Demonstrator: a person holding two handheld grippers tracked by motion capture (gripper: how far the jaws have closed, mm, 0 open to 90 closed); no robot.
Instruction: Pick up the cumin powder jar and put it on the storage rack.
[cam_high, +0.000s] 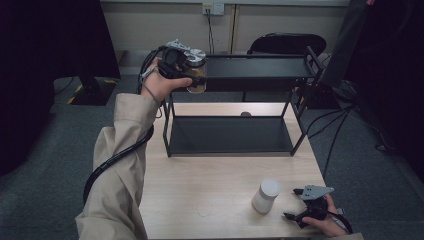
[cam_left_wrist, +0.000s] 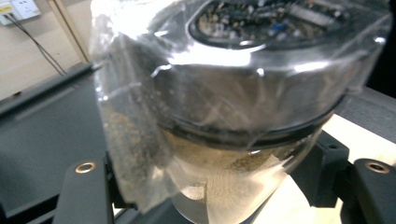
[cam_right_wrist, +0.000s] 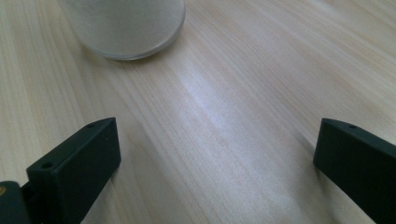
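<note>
A clear jar (cam_high: 196, 70) with a clear lid, holding brown granules, hangs at the left end of the black rack's top shelf (cam_high: 260, 67). My left gripper (cam_high: 186, 67) is shut on it; in the left gripper view the jar (cam_left_wrist: 233, 102) sits between the two black jaws. A white jar (cam_high: 265, 196) stands on the wooden table (cam_high: 210, 190) near the front right. My right gripper (cam_high: 295, 205) rests open just right of it, low over the table. In the right gripper view the white jar's base (cam_right_wrist: 126, 25) lies ahead, apart from the jaws.
The two-tier black rack's lower shelf (cam_high: 230, 134) sits on the table's far half. A black chair (cam_high: 287, 44) stands behind the table. Cables (cam_high: 335, 135) trail down at the right. A dark monitor stand (cam_high: 90, 87) is on the floor at left.
</note>
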